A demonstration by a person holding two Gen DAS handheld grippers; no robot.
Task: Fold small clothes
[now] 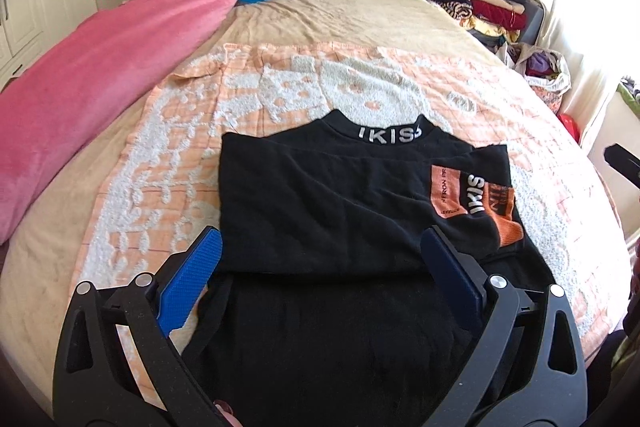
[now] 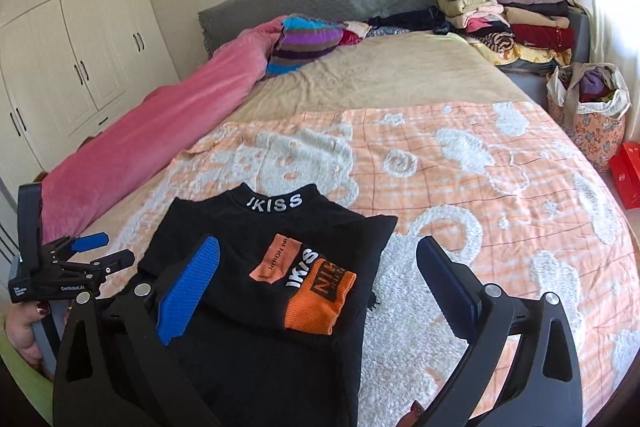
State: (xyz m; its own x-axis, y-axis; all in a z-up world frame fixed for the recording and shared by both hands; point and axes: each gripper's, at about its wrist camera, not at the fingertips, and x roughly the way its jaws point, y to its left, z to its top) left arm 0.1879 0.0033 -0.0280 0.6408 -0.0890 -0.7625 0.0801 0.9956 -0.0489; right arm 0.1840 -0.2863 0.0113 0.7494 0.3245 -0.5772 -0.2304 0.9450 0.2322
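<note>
While the black cotton top with orange sleeve patches [image 1: 332, 195] lies folded on the near part of the orange-and-white towelling blanket [image 2: 460, 187], nothing grips it. Both the left gripper [image 1: 320, 247] and right gripper [image 2: 316, 259] hover above it, jaws spread wide and empty

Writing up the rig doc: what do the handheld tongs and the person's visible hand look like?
Both tongs, left and right, share one build: black linkage arms with silver pivot pins and blue textured pads. The left one's black body has small white lettering. The hand has dark red nail polish, beside a light green garment.
</note>
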